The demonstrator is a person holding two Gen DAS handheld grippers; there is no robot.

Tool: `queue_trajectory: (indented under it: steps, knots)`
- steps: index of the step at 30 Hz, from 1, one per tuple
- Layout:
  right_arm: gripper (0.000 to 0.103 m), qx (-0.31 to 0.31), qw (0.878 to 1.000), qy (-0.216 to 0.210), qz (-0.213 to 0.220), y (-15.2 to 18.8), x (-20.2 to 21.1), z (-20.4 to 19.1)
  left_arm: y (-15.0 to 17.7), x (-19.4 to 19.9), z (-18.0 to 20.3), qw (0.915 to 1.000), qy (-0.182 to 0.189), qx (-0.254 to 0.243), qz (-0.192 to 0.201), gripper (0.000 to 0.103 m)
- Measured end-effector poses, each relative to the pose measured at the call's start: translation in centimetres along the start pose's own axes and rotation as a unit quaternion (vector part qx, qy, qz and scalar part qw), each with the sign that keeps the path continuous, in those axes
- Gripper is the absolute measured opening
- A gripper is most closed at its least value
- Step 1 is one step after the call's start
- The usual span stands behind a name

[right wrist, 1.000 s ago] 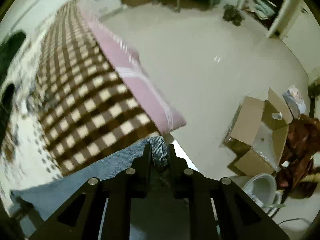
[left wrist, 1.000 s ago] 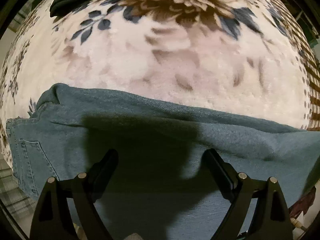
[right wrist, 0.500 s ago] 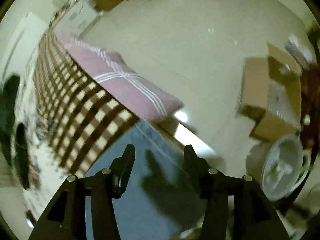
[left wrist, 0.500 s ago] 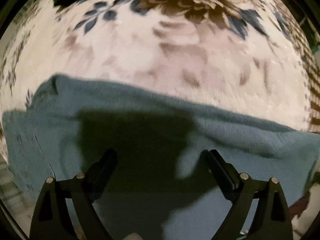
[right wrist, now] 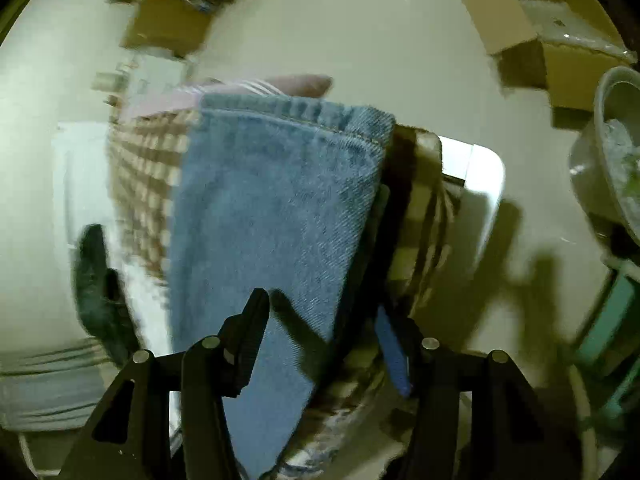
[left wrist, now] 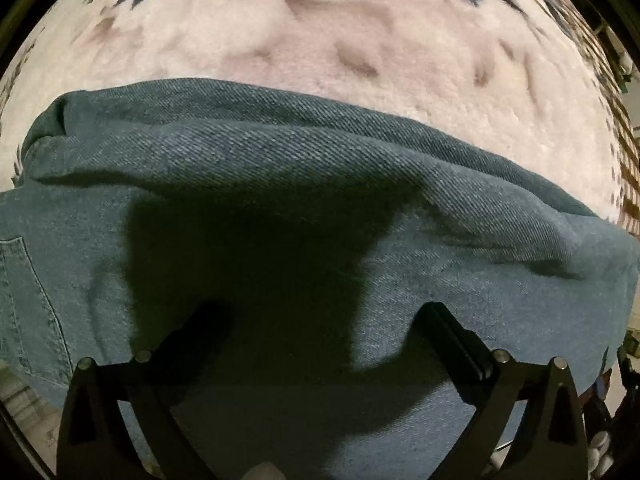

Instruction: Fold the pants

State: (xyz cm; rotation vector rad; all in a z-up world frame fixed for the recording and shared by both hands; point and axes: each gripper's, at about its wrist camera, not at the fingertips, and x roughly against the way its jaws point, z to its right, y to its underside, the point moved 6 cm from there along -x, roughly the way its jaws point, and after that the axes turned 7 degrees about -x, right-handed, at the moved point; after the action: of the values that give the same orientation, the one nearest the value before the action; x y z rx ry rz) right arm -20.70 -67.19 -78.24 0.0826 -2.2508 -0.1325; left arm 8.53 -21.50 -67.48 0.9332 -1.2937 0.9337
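While your left hand-held gripper hovers spread wide and empty, the denim pants fill the lower frame, folded lengthwise on the floral blanket; your right hand-held gripper gapes empty beside the stitched hem.

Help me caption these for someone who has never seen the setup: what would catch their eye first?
The blue jeans dominate: in the left wrist view they lie folded across a fluffy floral blanket, under the open left gripper. In the right wrist view a hemmed leg end lies over a brown checked cover, beyond the open right gripper. Behind, cardboard boxes sit on the pale floor.
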Motion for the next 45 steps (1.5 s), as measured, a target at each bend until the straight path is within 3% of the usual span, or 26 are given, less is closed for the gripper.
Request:
queue_trajectory:
  steps: [3, 6, 14, 15, 18, 22, 25, 31, 37, 41, 45]
  knots:
    - [0.051, 0.031, 0.999, -0.022, -0.008, 1.0, 0.1, -0.7, -0.7, -0.4, -0.1, 1.0000, -0.003, 0.000, -0.004, 0.103]
    - [0.052, 0.019, 0.999, -0.037, -0.017, 0.6, -1.6, -1.0, -2.2, -1.7, 0.2, 0.9999, -0.005, 0.002, -0.009, 0.103]
    - [0.053, -0.015, 0.991, -0.135, -0.017, -2.6, -4.3, -4.3, -1.3, -1.8, 0.4, 0.9998, -0.012, 0.008, 0.016, 0.103]
    - [0.051, -0.017, 0.990, -0.139, -0.014, -2.7, -4.7, -4.6, -1.4, -1.8, 0.3, 0.9997, -0.012, 0.010, 0.018, 0.103]
    - [0.011, -0.014, 0.994, -0.110, 0.000, -2.5, -4.9, -4.8, -1.4, -1.7, 0.3, 0.9999, -0.008, 0.005, 0.013, 0.103]
    - [0.008, 0.002, 0.996, -0.081, 0.033, -1.5, -2.7, -6.0, -0.6, 1.2, -0.3, 0.9987, 0.032, 0.029, 0.027, 0.103]
    - [0.008, 0.057, 0.994, -0.076, 0.054, 0.4, 0.6, -9.8, 0.2, 3.9, -2.4, 0.9965, 0.049, 0.048, 0.048, 0.103]
    - [0.008, 0.205, 0.975, -0.063, 0.063, 9.3, 4.0, -20.5, 2.6, 8.6, -9.6, 0.9890, 0.067, 0.102, 0.083, 0.103]
    - [0.007, 0.336, 0.940, -0.044, 0.033, 23.0, 0.8, -27.2, 6.3, 11.2, -19.4, 0.9755, 0.065, 0.182, 0.105, 0.103]
    - [0.007, 0.415, 0.909, -0.016, -0.020, 33.8, -5.6, -28.0, 9.5, 10.9, -26.0, 0.9675, 0.046, 0.227, 0.101, 0.103]
    - [0.007, 0.509, 0.858, 0.034, -0.058, 44.3, -12.7, -25.3, 12.4, 9.2, -30.9, 0.9601, 0.032, 0.265, 0.084, 0.103]
